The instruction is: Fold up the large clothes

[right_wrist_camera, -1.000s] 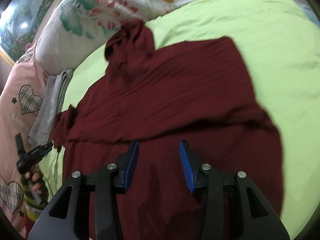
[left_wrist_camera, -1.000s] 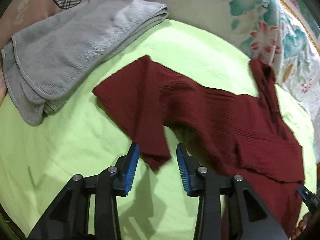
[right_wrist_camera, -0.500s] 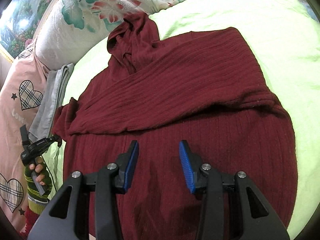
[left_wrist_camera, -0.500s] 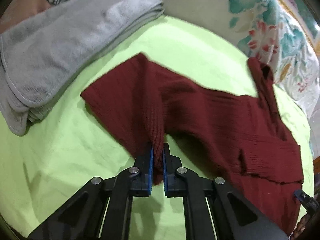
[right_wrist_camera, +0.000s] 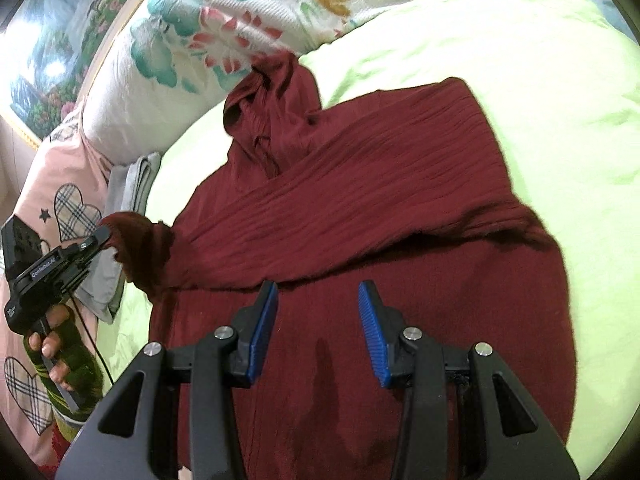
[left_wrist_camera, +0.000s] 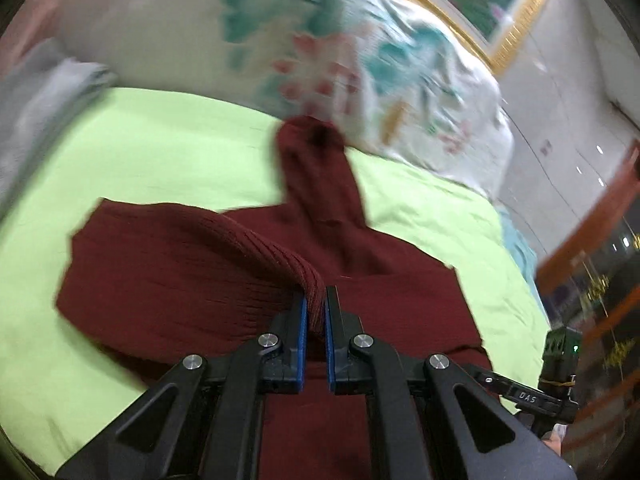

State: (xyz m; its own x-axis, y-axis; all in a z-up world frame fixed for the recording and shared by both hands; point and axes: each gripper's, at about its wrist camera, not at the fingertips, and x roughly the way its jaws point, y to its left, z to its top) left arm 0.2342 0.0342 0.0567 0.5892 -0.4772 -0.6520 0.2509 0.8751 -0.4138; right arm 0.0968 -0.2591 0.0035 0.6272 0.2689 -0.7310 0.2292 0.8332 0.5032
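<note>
A dark red ribbed sweater [right_wrist_camera: 360, 208] lies spread on the lime-green bed sheet [right_wrist_camera: 520, 60], its high collar [right_wrist_camera: 272, 92] toward the pillows. My left gripper [left_wrist_camera: 316, 308] is shut on the cuff of the left sleeve [left_wrist_camera: 256, 240], which is lifted off the bed and drawn over the sweater's body. In the right wrist view that gripper [right_wrist_camera: 102, 236] shows at the left edge with the sleeve end hanging from it. My right gripper [right_wrist_camera: 318, 300] hovers open over the lower body of the sweater, with nothing between its blue pads.
A floral pillow [right_wrist_camera: 224, 32] lies beyond the collar. A folded grey towel [right_wrist_camera: 132, 184] and a pink cushion with checked hearts [right_wrist_camera: 60, 184] sit at the left. A framed picture [right_wrist_camera: 48, 60] stands behind the bed. A gloved hand [right_wrist_camera: 64, 356] holds the left gripper.
My left gripper closed on the sleeve cuff, then lifted it off the sheet and carried it across toward the sweater's body. The right gripper has stayed in place, open.
</note>
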